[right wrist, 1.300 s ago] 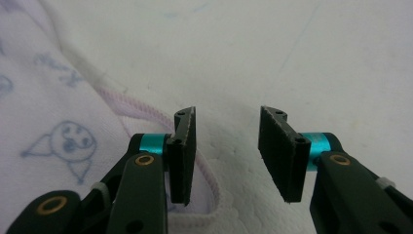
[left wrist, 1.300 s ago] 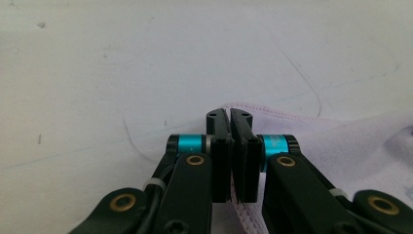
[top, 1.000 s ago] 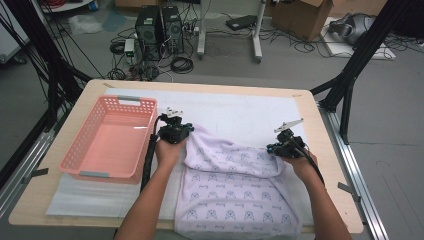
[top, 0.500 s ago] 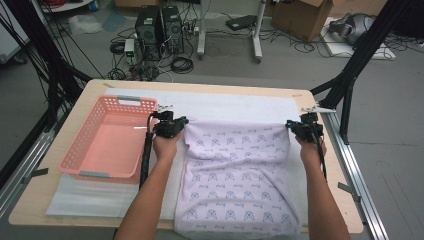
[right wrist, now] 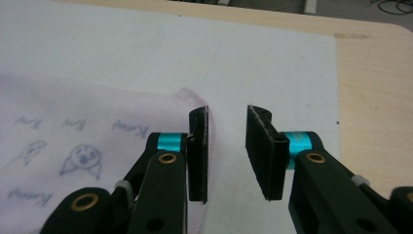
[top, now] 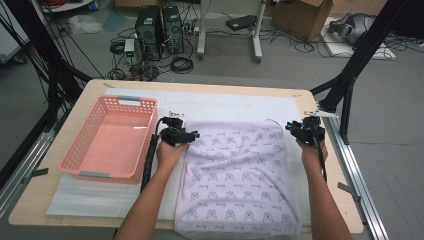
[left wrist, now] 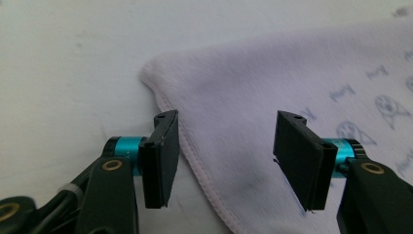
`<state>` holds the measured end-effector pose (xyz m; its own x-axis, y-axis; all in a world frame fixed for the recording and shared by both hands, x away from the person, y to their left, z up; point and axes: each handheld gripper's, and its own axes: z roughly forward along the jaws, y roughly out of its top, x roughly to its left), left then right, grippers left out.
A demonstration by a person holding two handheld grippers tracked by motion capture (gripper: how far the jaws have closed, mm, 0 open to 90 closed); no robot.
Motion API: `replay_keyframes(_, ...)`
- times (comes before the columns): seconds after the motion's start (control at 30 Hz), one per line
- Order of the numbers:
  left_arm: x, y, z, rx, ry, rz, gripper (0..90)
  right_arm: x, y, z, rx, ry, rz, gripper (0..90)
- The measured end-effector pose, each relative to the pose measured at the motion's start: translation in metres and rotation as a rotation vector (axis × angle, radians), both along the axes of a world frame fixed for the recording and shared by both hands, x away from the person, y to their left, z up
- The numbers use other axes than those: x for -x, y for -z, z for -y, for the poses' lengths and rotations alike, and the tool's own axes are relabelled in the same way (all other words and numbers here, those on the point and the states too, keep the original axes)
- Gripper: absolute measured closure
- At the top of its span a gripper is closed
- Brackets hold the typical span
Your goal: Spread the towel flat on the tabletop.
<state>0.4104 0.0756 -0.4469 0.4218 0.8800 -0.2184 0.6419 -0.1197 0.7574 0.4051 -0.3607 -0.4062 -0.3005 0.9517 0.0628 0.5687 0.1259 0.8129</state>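
Observation:
A pale lilac towel (top: 239, 170) printed with small cat faces lies spread flat on the white mat (top: 235, 106). My left gripper (top: 186, 135) hovers at its far left corner. In the left gripper view that gripper (left wrist: 226, 146) is open, its jaws having just been opening, and the towel's corner (left wrist: 243, 92) lies loose beneath them. My right gripper (top: 304, 129) is at the towel's far right corner. In the right gripper view its jaws (right wrist: 228, 151) have also just been opening; they stand apart over bare mat, with the towel edge (right wrist: 97, 126) beside the left jaw.
A pink plastic basket (top: 89, 159) stands on the left of the table, close to my left hand. The wooden table edge (top: 320, 100) runs near my right gripper. Computers and cables lie on the floor beyond the table.
The bunched towel has been pulled out flat, my right gripper moving out to the right. Both grippers, shut on the towel's corners before, now stand open with the cloth released.

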Motion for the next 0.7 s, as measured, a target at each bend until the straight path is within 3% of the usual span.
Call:
replay_keyframes(0.1,0.006,0.001,0.005,-0.015,0.020,0.014,43.4,0.006,-0.006,-0.004,0.002,-0.033,0.006,67.0)
replay_keyframes(0.13,0.007,0.001,0.007,-0.015,0.045,0.018,53.4,0.008,-0.008,-0.006,0.008,-0.046,0.011,66.1)
replay_keyframes(0.2,0.010,0.001,0.013,-0.079,0.079,0.045,73.5,0.012,-0.011,-0.011,0.004,-0.083,0.013,64.1)
replay_keyframes(0.23,0.009,0.000,0.014,-0.075,0.087,0.045,84.9,0.014,-0.012,-0.014,0.009,-0.106,0.009,63.5)
replay_keyframes(0.3,0.005,-0.003,0.010,-0.054,0.035,0.059,86.0,0.018,-0.013,-0.019,0.040,-0.134,-0.003,63.4)
replay_keyframes(0.4,-0.004,-0.012,-0.004,0.013,-0.106,0.125,86.4,0.026,-0.009,-0.022,0.048,-0.153,-0.001,63.2)
replay_keyframes(0.5,-0.009,-0.016,-0.010,0.014,-0.141,0.186,86.2,0.034,0.002,-0.021,0.039,-0.164,-0.035,59.5)
replay_keyframes(0.53,-0.009,-0.016,-0.011,0.029,-0.143,0.176,84.6,0.036,0.006,-0.020,0.046,-0.168,-0.044,58.5)
replay_keyframes(0.6,-0.009,-0.015,-0.011,0.062,-0.128,0.126,64.1,0.040,0.015,-0.016,0.046,-0.165,-0.072,56.4)
replay_keyframes(0.7,-0.001,-0.015,-0.009,0.073,-0.069,0.094,48.4,0.047,0.024,-0.011,0.028,-0.164,-0.086,54.9)
